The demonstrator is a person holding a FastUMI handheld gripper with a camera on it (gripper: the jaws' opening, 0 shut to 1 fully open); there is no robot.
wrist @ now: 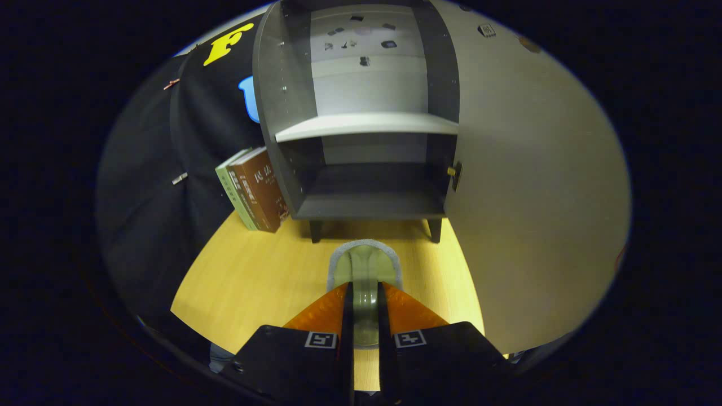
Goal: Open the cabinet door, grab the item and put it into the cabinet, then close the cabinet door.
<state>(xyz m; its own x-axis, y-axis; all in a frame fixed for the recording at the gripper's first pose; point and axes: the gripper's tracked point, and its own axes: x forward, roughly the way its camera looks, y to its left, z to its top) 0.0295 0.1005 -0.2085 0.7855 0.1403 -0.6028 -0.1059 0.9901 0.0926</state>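
With the jaws [365,304] clamped on the greenish cup [365,276], just short of the open cabinet [361,124], advance level toward its lower compartment [369,194], clearing the feet and the door [536,186] hinged right.

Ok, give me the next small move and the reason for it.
Probably carry the cup forward into the cabinet's lower compartment. The gripper is shut on the cup, the door is swung open to the right, and the compartment lies straight ahead, beyond the fingers.
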